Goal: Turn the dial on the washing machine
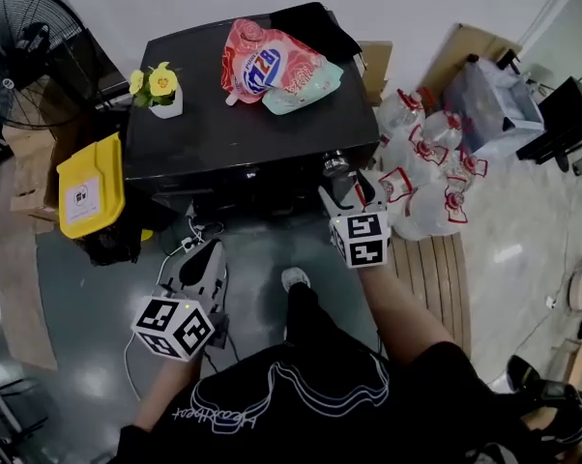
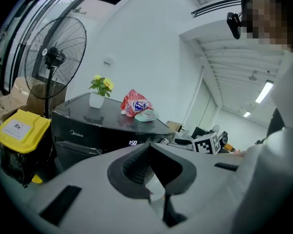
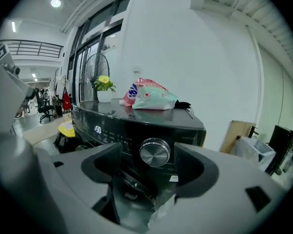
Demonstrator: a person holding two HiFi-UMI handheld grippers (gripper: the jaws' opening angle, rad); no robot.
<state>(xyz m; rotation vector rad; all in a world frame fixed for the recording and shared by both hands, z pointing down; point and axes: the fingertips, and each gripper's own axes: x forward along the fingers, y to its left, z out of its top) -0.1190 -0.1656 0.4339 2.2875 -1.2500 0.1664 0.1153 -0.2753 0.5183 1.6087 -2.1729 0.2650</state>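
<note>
Dial (image 3: 155, 151) on washing machine (image 1: 243, 133) front panel, framed betw wide-open jaws of right gripper (image 3: 149, 165), no contact yet. Rigid metal knob, prob slick; pinch rim both sides. Left gripper (image 2: 149, 152) jaws together, empty, held low

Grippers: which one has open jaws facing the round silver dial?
The right gripper; its jaws stand apart before the round silver dial. The left gripper is shut.

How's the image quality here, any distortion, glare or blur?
Head view: even light, sharp, soft sheen on the washing machine top. Left gripper view: fisheye bend, dark corners, the left gripper up close looks soft. Right gripper view: same bend, dial crisp with a bright glint.
</note>
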